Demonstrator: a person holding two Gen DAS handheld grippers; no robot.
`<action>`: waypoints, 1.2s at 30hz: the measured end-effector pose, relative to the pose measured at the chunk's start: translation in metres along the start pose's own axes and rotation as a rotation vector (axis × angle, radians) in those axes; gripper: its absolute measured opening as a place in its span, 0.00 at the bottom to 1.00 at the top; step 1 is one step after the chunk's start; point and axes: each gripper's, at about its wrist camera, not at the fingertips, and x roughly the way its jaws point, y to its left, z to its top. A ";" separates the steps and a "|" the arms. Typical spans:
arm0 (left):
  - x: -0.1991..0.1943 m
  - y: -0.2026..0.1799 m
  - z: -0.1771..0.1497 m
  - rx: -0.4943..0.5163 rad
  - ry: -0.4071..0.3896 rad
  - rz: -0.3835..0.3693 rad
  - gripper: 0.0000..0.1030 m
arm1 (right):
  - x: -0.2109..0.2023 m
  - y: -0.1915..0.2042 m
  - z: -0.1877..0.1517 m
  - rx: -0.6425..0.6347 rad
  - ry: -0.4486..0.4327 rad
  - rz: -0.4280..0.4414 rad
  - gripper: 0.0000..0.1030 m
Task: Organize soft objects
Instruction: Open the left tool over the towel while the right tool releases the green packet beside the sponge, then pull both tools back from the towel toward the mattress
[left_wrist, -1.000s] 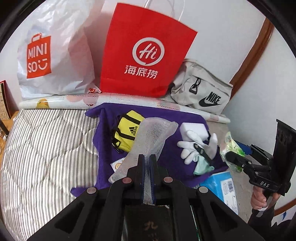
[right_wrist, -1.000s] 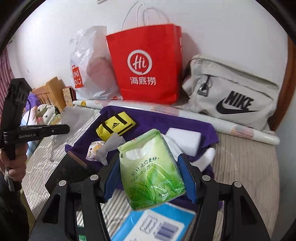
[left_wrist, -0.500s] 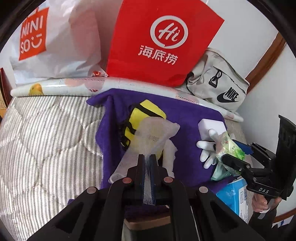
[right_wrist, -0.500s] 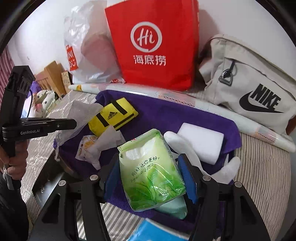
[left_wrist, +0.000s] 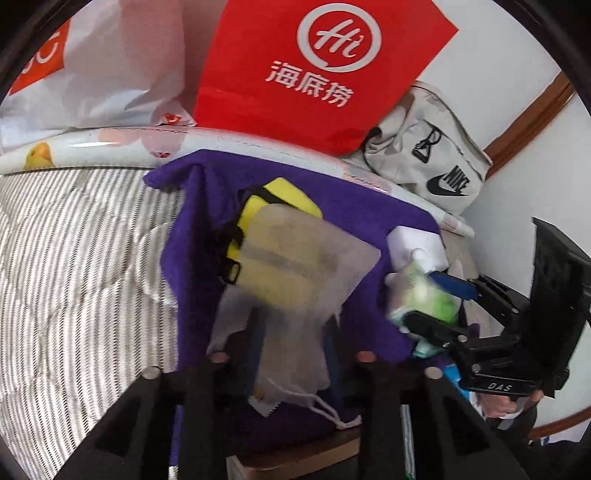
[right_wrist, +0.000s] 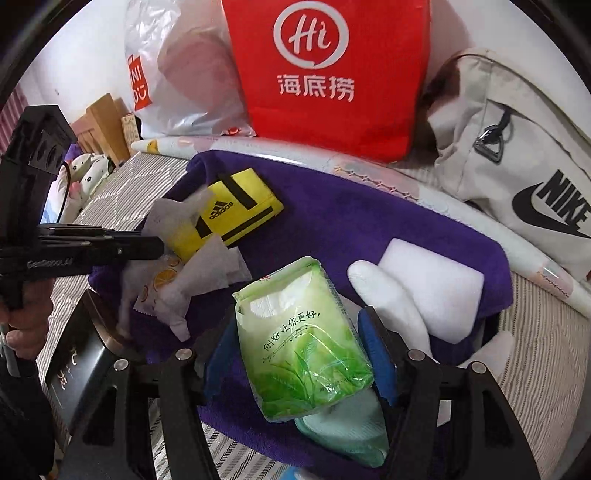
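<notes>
While the left gripper (left_wrist: 291, 328) has just been opening, its fingers are seen spread, with the translucent white mesh drawstring pouch (left_wrist: 295, 273) loose between them, draped over the yellow and black fabric band (right_wrist: 236, 212) on the purple fleece cloth (right_wrist: 354, 218) spread on the striped bed (left_wrist: 74, 258). The right gripper (right_wrist: 301, 358) has also just been opening; the green plastic tissue pack (right_wrist: 303, 339) lies between its blue fingers (right_wrist: 376, 354), whose contact cannot be told, near the white foam block (right_wrist: 432, 284).

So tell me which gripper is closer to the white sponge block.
Right. The right gripper sits just beside the white sponge block, with the green tissue pack between its jaws. The left gripper is further off, over by the yellow pouch with the mesh bag.
</notes>
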 end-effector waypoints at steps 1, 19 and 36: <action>0.000 -0.001 0.000 0.004 0.000 -0.007 0.36 | 0.001 -0.001 0.001 0.008 -0.003 -0.009 0.77; -0.058 -0.030 -0.011 0.047 -0.099 -0.016 0.62 | -0.073 0.009 -0.019 0.024 -0.148 -0.014 0.79; -0.144 -0.107 -0.102 0.185 -0.234 0.079 0.62 | -0.202 0.075 -0.117 -0.019 -0.317 -0.040 0.79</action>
